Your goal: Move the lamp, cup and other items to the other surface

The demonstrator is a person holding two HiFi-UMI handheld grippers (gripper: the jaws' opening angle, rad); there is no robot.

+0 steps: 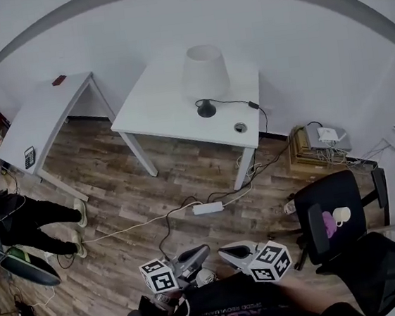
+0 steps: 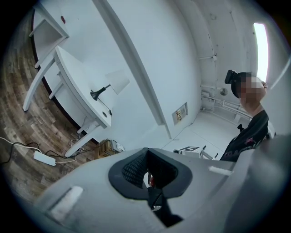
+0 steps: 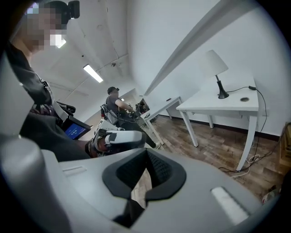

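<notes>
Floor: brown wood boards [image 1: 116,191], with a white plug strip [image 1: 207,208] and wires lying on them.
Walls: plain white [image 1: 298,50].
Middle table: white [image 1: 163,101], standing by the back wall; the lamp is on it.
Lamp: it has a white shade, a thin dark stem and a round dark foot [image 1: 205,78]. It stands upright near the back of the middle table. Its black wire runs off to the right.
Left table: white too [image 1: 44,121], well apart from the middle table. A calculator [image 1: 29,157] lies near its front end and a small red thing [image 1: 59,80] at its far end.
Chair: black [image 1: 343,190], at the right; the cup sits on its seat.
Cup: small and white [image 1: 341,215], just beside a purple thing [image 1: 329,224].
Left tongs: low in front of the person [image 1: 202,251], pinched together with nothing in them.
Right tongs: just beside the left tongs [image 1: 226,251], pinched together too, with nothing in them.
</notes>
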